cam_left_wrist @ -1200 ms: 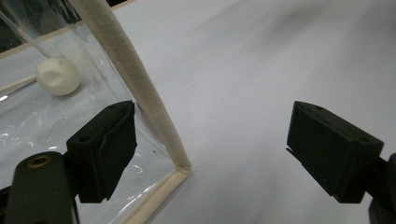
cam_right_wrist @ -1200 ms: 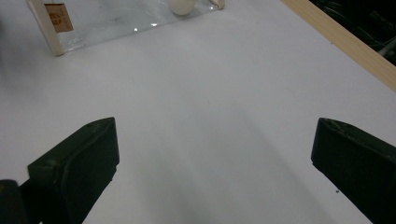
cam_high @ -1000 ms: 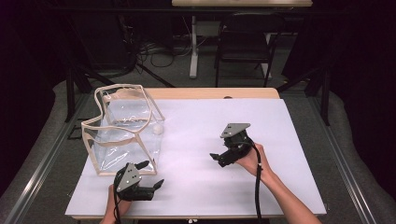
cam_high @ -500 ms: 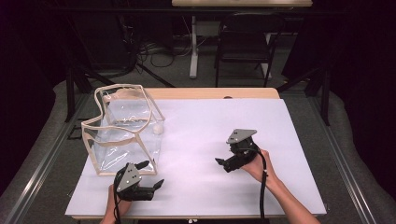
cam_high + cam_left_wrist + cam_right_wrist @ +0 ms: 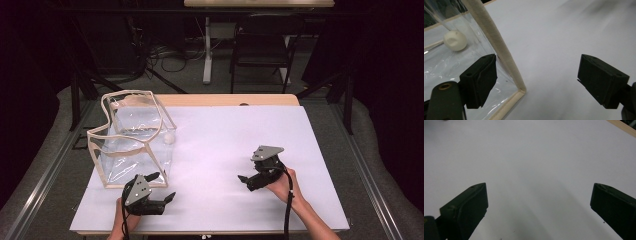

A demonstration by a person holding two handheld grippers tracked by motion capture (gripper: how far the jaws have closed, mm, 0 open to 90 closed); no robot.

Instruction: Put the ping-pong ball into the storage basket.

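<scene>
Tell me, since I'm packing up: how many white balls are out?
1. The white ball lies inside the clear bag, at its right wall; others seem unlikely through the clear walls.

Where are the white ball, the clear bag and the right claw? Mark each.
white ball [image 5: 455, 40], left gripper view, its rounded front.
clear bag [image 5: 151, 97], high view, its cream rim.
right claw [image 5: 245, 182], high view, midway between its tips.
</scene>
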